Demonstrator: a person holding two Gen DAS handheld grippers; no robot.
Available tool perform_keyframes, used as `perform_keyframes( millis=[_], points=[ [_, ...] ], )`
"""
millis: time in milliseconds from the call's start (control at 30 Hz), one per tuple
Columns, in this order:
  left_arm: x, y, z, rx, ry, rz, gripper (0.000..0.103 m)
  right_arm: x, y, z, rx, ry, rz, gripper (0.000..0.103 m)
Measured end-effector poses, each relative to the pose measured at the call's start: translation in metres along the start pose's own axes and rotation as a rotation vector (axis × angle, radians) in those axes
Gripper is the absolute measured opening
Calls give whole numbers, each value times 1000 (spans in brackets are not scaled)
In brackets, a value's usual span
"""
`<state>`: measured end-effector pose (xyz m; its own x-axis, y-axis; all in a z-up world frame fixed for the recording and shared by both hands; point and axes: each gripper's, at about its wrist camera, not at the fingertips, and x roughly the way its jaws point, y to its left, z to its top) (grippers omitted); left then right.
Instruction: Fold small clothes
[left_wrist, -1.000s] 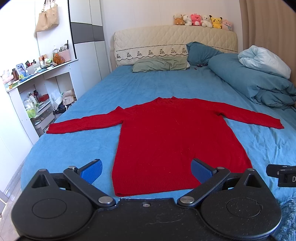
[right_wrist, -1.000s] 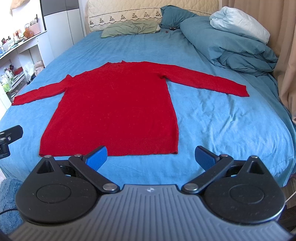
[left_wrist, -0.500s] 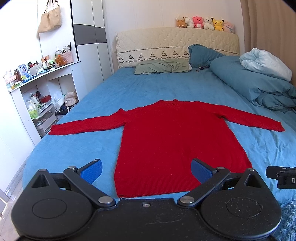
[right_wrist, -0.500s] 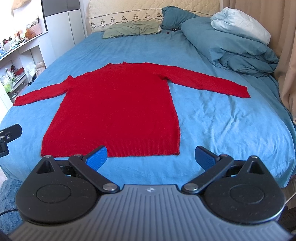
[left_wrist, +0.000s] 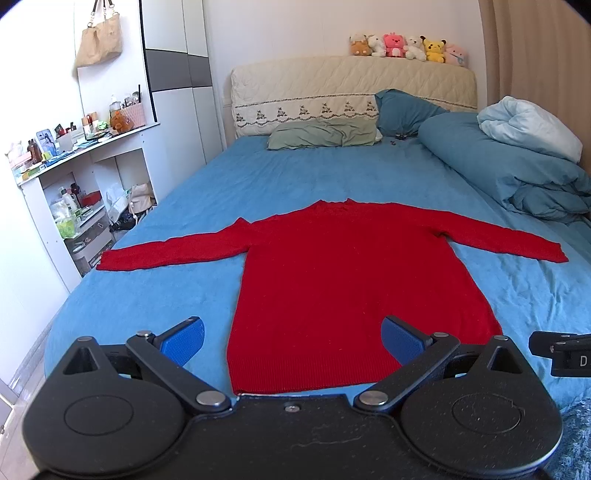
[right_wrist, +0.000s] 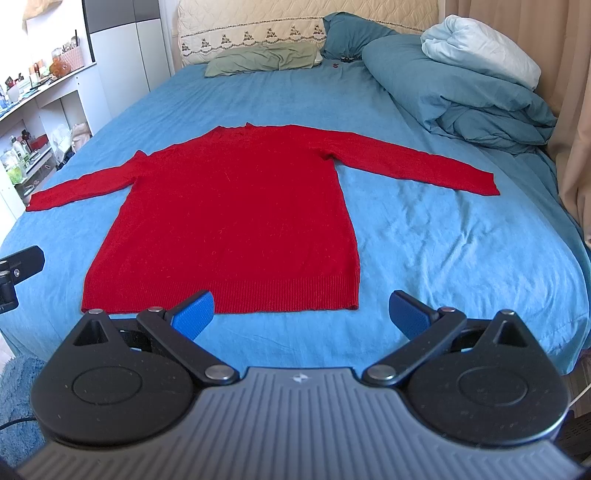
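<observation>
Blue bedding covers the bed (right_wrist: 424, 236), with a duvet (right_wrist: 461, 96) heaped along its right side and pillows (left_wrist: 321, 134) at the headboard. On the near half a red sweater (right_wrist: 236, 214) lies flat, hem toward the foot of the bed and both sleeves stretched straight out sideways. Both tools hover short of the hem with nothing in them: the left gripper (left_wrist: 291, 338) is spread wide over the hem's left part, the right gripper (right_wrist: 301, 312) spread wide by the hem's right corner. The knit looks soft and loose, so a shallow pinch could catch only the top layer, or snag the sheet below and drag it. Uneven lifting by the two hands would likely skew the fold, and the long sleeves may trail or bunch.
</observation>
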<state>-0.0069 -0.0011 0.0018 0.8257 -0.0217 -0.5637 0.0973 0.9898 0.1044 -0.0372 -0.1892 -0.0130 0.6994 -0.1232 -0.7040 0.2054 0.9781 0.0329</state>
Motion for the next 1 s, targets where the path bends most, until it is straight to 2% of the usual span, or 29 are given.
perform_keyframes(
  millis=[400, 567, 667, 733, 867, 1000],
  points=[
    [5, 4, 13, -23, -1, -1, 103, 0, -4, 9, 12, -13, -3, 103],
    [22, 1, 63, 11, -66, -39, 103, 2, -20, 44, 22, -60, -30, 103],
    [39, -7, 108, 45, -132, -57, 103, 7, -38, 78, 43, -107, -59, 103],
    [57, -17, 140, 85, -158, -105, 103, 13, -54, 103, 72, -138, -72, 103],
    [100, -41, 192, 116, -202, -145, 103, 42, -91, 148, 155, -169, -76, 103],
    [159, -71, 227, 145, -183, -204, 103, 91, -132, 180, 242, -151, -112, 103]
  ],
)
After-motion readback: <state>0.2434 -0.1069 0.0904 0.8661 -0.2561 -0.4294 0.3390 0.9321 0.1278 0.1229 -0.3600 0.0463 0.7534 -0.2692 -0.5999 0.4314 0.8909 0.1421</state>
